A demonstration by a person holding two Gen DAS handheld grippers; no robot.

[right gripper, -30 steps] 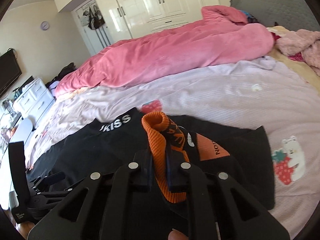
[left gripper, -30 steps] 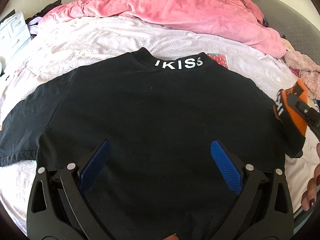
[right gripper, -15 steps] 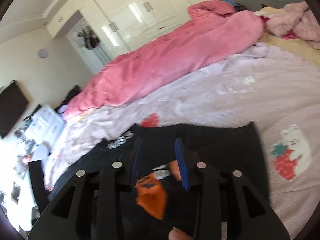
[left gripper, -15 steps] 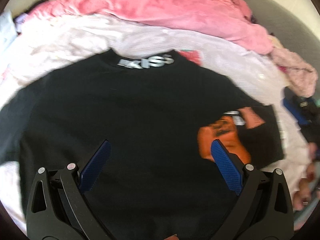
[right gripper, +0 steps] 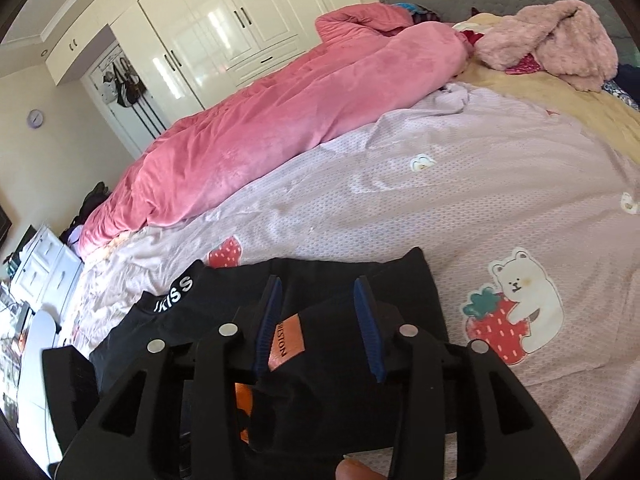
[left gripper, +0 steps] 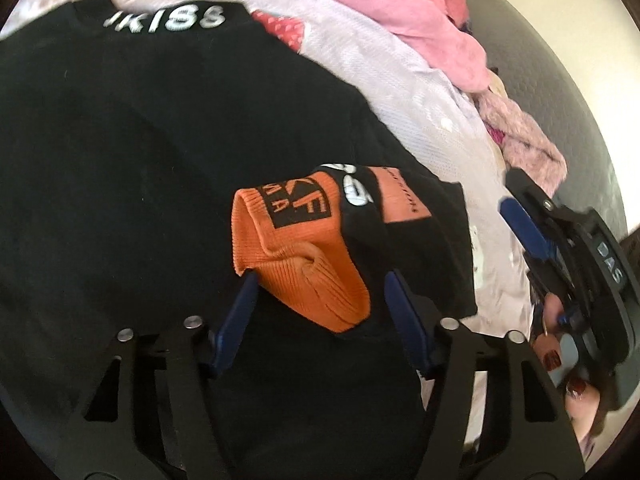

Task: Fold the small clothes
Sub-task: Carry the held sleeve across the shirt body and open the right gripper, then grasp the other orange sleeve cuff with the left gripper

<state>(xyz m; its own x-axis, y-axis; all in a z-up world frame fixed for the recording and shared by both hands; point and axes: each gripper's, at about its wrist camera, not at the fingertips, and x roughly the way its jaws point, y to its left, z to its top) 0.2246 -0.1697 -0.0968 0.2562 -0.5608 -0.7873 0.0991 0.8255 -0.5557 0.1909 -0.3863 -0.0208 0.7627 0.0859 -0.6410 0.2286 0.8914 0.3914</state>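
— Black cotton sweatshirt with white collar lettering [left gripper: 132,152] lies spread flat on the lilac strawberry-print bedsheet [right gripper: 460,200]. How far along is the folding?

— Barely begun, I'd judge. Its one sleeve, ending in a ribbed orange cuff [left gripper: 296,256], is turned inward and rests on the body of the garment. The other sleeve isn't in view, and the hem looks unfolded, so most of the work remains.

— Where are the claws?

— The left claw [left gripper: 320,316] hovers low over the shirt with its blue pads spread; the orange cuff sits between them, but they don't seem to press on it. The right claw [right gripper: 318,320] is spread too, poised above the folded-in sleeve near its orange patch [right gripper: 286,340], pinching nothing.

— And the hands?

— A hand with dark red nails [left gripper: 568,368] grips the right claw's handle at the bed's edge, aimed inward across the shirt.

— Beyond that?

— A rumpled pink plush duvet [right gripper: 260,132] farther up the bed, white wardrobes [right gripper: 224,24] behind.
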